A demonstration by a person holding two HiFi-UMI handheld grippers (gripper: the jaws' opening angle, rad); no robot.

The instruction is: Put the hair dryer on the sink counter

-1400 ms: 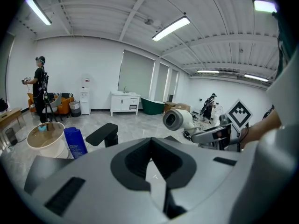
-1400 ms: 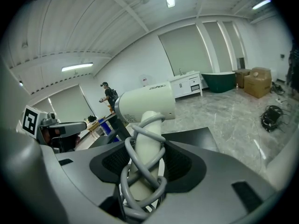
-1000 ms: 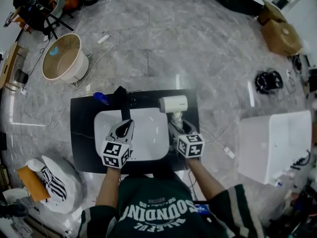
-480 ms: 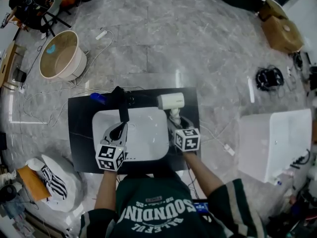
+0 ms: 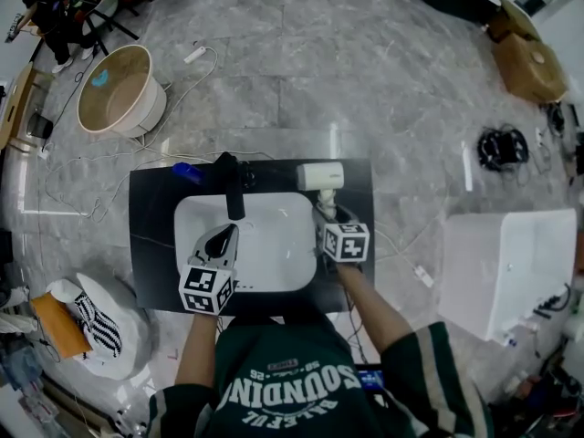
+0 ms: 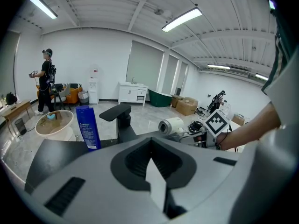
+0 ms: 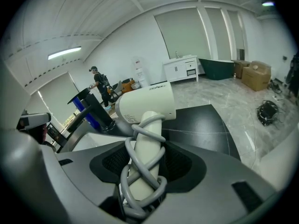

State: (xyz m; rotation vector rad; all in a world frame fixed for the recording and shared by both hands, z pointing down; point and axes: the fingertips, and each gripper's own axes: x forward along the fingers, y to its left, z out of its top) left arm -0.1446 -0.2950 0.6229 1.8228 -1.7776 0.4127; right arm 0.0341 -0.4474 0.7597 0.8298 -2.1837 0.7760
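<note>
The white hair dryer (image 5: 319,176) hangs low over the back right part of the black sink counter (image 5: 151,210). Its grey cord is wound round the handle (image 7: 145,153), and whether it touches the top I cannot tell. My right gripper (image 5: 327,219) is shut on that handle; the barrel (image 7: 145,105) points left above the jaws. Over the white basin (image 5: 274,245) my left gripper (image 5: 222,235) is shut with nothing in it. The left gripper view shows the hair dryer (image 6: 171,125) and the right gripper's marker cube (image 6: 217,122) to the right.
A black faucet (image 5: 230,185) and a blue bottle (image 5: 186,173) stand at the counter's back edge. On the floor are a wooden tub (image 5: 114,101), a white box (image 5: 506,263), cardboard boxes (image 5: 522,60) and loose cables. A person (image 6: 46,80) stands far off.
My right gripper has sunk towards the counter with the hair dryer in it. The left gripper has shifted a little over the basin.
</note>
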